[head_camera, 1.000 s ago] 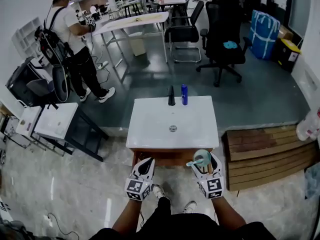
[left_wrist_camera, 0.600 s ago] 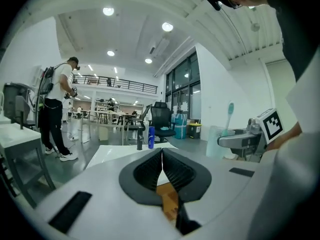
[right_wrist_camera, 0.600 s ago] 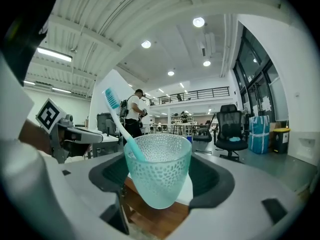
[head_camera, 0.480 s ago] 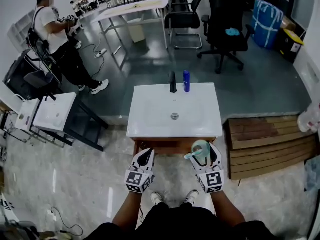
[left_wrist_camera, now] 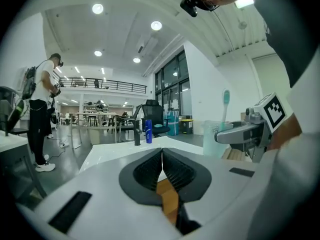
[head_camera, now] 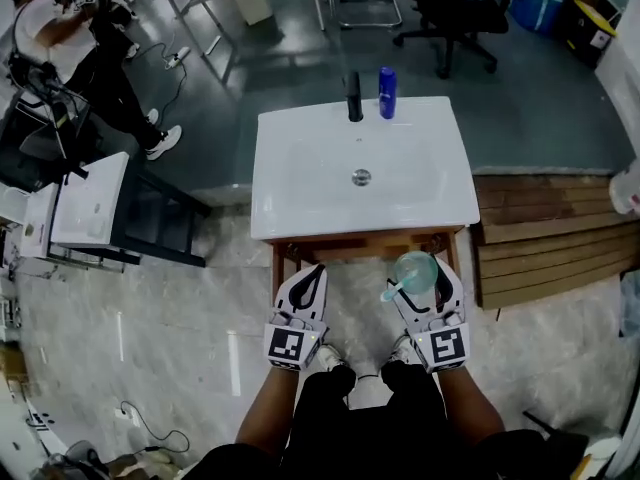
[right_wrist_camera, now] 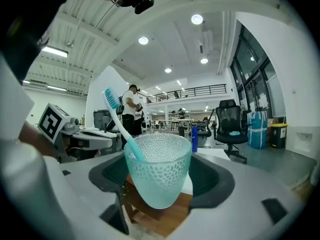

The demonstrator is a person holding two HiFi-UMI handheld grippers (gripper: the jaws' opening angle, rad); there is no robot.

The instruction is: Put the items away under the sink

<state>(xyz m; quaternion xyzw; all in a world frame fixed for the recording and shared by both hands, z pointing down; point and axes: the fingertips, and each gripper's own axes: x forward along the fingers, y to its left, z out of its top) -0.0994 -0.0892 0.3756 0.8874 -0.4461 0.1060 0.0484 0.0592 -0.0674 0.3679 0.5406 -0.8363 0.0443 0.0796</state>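
Cup (right_wrist_camera: 157,170): a pale teal, dimpled see-through tumbler, upright, in the lower centre-right of the head view, in front of the near edge of the sink and off any surface.
Toothbrush (right_wrist_camera: 118,118): teal handle, standing in the cup and leaning to the left, with its bristled head above the rim.
Right gripper (head_camera: 421,278): jaws parted to the cup's width, one pad pressed on each side of its wall; it carries the cup.
Left gripper (head_camera: 312,271): lower centre-left of the head view, beside the right one; its ribbed pads meet with nothing between them.
Sink (head_camera: 290,213): white rectangular basin at frame centre, with a drain (head_camera: 361,177) in the middle, resting on a wooden stand (head_camera: 350,244).
Faucet (head_camera: 353,98): black, upright at the far rim of the sink.
Blue bottle (head_camera: 387,92): upright just right of the faucet.
Wooden boards (head_camera: 545,248): stacked on the floor at the right edge.
Person (head_camera: 60,38): standing in the upper left corner, well apart from the sink.
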